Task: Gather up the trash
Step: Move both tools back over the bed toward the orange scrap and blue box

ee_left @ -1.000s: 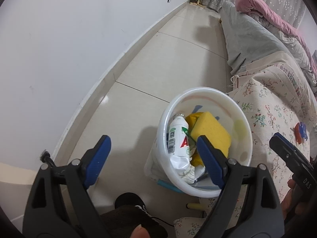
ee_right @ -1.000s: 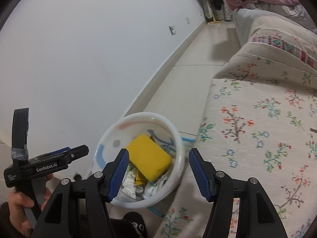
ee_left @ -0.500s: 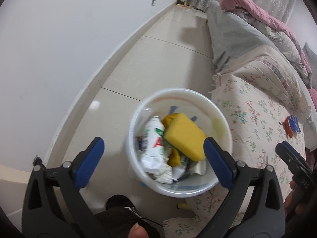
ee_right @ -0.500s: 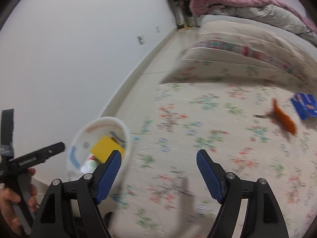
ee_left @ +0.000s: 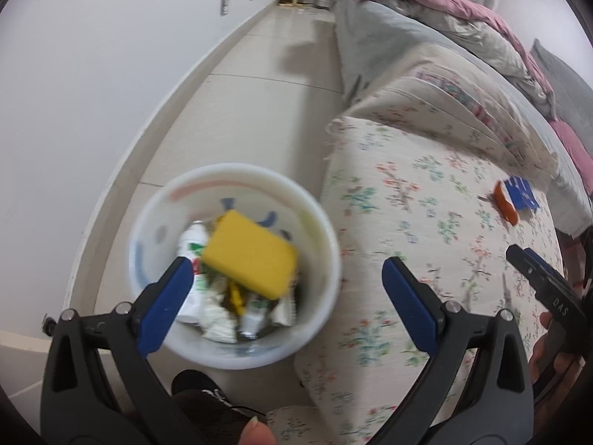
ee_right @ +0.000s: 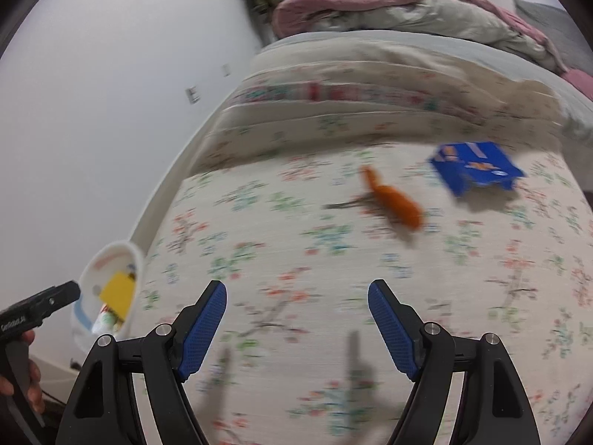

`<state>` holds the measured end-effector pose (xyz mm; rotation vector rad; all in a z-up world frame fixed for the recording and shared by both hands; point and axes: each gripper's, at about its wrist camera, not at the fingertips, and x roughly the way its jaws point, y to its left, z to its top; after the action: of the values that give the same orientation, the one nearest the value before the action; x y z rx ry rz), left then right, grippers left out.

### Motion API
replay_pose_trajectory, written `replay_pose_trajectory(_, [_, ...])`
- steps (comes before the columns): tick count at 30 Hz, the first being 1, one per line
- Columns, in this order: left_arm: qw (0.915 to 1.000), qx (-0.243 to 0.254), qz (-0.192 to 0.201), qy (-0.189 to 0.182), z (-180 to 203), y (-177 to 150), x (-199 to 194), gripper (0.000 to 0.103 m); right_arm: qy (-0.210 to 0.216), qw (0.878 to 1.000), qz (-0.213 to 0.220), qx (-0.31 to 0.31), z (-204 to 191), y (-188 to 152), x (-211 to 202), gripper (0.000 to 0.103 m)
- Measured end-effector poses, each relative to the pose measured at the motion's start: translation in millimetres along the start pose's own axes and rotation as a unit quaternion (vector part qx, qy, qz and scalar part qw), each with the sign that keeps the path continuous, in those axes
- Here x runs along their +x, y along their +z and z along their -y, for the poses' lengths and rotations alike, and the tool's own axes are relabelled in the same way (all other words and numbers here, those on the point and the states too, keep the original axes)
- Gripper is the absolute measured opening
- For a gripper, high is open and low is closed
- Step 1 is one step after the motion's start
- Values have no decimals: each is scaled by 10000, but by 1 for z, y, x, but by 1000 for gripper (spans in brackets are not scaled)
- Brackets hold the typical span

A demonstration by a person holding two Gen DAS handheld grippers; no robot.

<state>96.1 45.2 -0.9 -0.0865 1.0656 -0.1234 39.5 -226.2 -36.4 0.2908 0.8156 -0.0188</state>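
Two bits of trash lie ahead of your empty, wide-open right gripper: a soft orange wrapper and a blue paper box. Reach slowly for the wrapper, the nearer one. Your left gripper, open too, waits over the round white plastic bin.

Floral bed: orange wrapper, blue box

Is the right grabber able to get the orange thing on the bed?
Probably yes. The right gripper is open and empty, and only bare flowered bedspread lies between it and the orange thing; nothing covers it.
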Motion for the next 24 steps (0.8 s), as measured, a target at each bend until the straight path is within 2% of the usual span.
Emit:
replay_pose_trajectory(11, [9978,545,-88,-367,80,4,9,101,-602,9940,222,886,96,-3,-33,81])
replay_pose_trajectory(18, [9932,964,-152,-640,143,4,18,101,-771,9871,296,1371,136,-7,-50,81])
replay_pose_trajectory(24, [9898,1011,-280,-966,183,7,30,101,-897,9811,302,1689,161,-10,-55,81])
